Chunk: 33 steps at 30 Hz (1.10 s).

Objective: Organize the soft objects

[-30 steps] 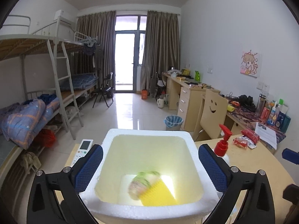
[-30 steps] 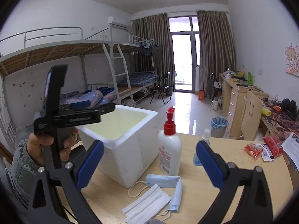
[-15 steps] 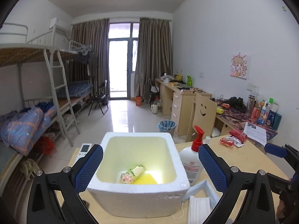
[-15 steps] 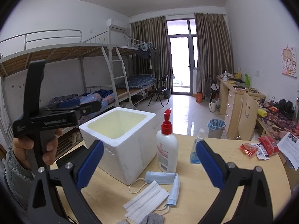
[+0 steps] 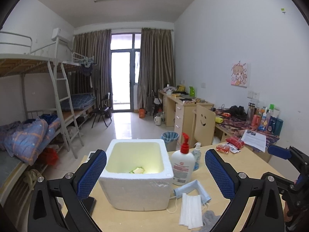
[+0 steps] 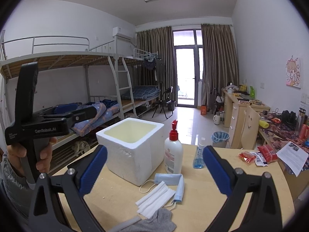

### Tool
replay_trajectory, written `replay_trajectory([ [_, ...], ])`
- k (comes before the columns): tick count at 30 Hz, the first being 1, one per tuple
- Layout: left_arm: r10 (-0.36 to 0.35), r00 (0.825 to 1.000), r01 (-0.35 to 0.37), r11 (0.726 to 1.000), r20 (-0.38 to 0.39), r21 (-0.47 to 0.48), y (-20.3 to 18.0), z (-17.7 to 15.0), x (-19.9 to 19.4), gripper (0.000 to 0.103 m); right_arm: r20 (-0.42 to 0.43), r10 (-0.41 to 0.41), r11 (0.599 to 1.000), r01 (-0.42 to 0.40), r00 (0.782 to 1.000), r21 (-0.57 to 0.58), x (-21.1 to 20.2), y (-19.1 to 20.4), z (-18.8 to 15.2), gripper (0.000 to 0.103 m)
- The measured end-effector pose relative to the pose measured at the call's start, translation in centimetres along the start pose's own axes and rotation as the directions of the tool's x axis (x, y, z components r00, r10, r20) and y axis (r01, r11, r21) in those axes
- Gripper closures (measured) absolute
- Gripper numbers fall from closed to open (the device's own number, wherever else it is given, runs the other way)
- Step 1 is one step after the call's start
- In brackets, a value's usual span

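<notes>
My left claw (image 5: 155, 171) is spread wide with nothing between its blue pads; it hangs above the tabletop (image 5: 227, 158), facing the white foam box (image 5: 136, 189). My right claw (image 6: 154, 167) is likewise spread apart and empty, facing the same box (image 6: 133, 154) from its right side.

Contents of the box: a small yellow-green soft item (image 5: 137, 170) lies on the bottom, only partly visible over the near rim.

Items on the tabletop to the right of the box:
- A white face mask (image 6: 154, 195) lies flat, well apart from both claws.
- A blue face mask (image 6: 171, 179), folded, touches the white one.
- A grey cloth (image 6: 154, 220) lies nearest to me, just beside the masks.
- A pump bottle (image 6: 173, 152) stands upright just beside the box.

My left hand (image 6: 30, 154) grips the left claw's handle.
</notes>
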State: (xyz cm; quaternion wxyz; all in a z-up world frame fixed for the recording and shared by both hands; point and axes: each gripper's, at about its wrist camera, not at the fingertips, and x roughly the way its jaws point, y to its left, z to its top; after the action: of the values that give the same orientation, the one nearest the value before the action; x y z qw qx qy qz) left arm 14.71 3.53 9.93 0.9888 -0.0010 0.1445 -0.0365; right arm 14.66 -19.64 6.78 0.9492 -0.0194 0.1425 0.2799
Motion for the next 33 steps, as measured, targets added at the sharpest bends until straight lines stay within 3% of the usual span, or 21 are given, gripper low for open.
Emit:
replay_trajectory([
  [14, -0.040, 0.998, 0.038, 0.998, 0.040, 0.052, -2.8, -1.4, -6.0, 0.001, 0.040, -0.008, 1.000, 0.008, 0.999, -0.018, -4.9, 1.5, -1.1, 0.002],
  [33, -0.055, 0.996, 0.053, 0.998, 0.066, 0.027, -4.4, -5.6, -8.9, 0.001, 0.071, -0.007, 0.999, 0.010, 0.997, -0.039, -7.5, 2.5, -3.9, 0.001],
])
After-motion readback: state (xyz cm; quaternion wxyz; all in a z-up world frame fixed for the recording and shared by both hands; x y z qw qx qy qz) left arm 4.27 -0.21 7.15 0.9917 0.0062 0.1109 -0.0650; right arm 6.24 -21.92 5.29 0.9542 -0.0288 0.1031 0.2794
